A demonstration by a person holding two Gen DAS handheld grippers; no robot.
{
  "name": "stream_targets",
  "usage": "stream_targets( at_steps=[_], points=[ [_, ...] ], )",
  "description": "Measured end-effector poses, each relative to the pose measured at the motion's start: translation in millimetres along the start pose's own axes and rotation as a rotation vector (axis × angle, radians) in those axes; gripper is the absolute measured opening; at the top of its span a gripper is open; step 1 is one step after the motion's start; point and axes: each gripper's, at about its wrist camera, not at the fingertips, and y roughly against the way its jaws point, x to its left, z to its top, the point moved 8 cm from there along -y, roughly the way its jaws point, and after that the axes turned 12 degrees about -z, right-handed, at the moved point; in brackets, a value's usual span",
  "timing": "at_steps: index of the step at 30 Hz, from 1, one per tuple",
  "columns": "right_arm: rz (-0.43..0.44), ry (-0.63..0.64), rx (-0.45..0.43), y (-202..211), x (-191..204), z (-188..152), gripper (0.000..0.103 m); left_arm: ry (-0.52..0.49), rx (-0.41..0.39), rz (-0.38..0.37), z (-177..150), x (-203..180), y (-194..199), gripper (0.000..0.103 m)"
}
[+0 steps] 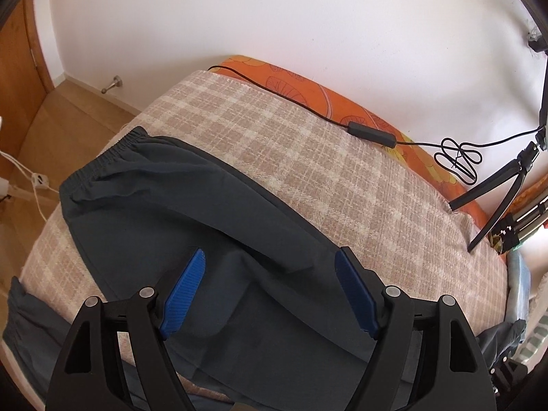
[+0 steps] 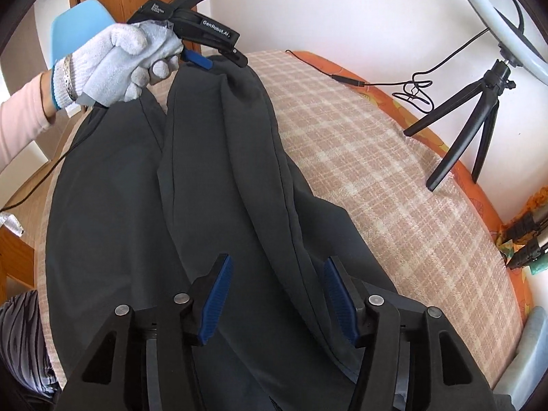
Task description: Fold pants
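Dark grey pants (image 1: 191, 205) lie along a plaid blanket (image 1: 308, 157) on a bed, with the elastic waistband (image 1: 113, 150) at the upper left of the left wrist view. My left gripper (image 1: 270, 253) hovers over the cloth, jaws wide open, and its blue pads (image 1: 185, 291) press on nothing. In the right wrist view the pants (image 2: 222, 171) run away from me in long rumpled folds. My right gripper (image 2: 277, 258) stands open above them, fabric below the gap but not pinched. At the pants' far end a white-gloved hand (image 2: 126, 58) holds the left gripper (image 2: 222, 63).
A black tripod (image 2: 459, 126) with a ring light (image 2: 486, 3) stands on the bed's right side. A black cable with an inline switch (image 1: 371, 133) runs along the orange sheet (image 1: 301, 85). A blue chair (image 2: 78, 24), a wooden door (image 1: 17, 68) and a floor power strip (image 1: 39, 179) are at the left.
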Motion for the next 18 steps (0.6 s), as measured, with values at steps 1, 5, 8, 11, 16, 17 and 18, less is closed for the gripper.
stream_targets(
  at_steps=[1,5,8,11,16,17,18],
  points=[
    [0.008,-0.008,0.022,-6,1,-2,0.012,0.005,0.005,0.001,0,2,0,0.078],
    [0.003,-0.059,-0.032,11,-3,7,0.000,0.027,0.018,0.010,3,8,2,0.078],
    [0.062,-0.064,-0.087,43,13,10,0.000,0.051,0.017,-0.013,5,7,5,0.078],
    [0.112,-0.035,-0.087,59,36,3,0.000,0.080,0.040,-0.032,3,3,1,0.080],
    [0.131,0.022,-0.096,72,70,-13,0.000,0.109,0.104,0.023,-14,5,-18,0.081],
    [0.122,0.032,-0.100,73,74,-14,0.000,0.126,0.119,0.036,-19,9,-23,0.081],
    [0.116,0.041,-0.105,73,77,-15,0.000,0.141,0.120,0.041,-23,12,-26,0.081]
  ],
)
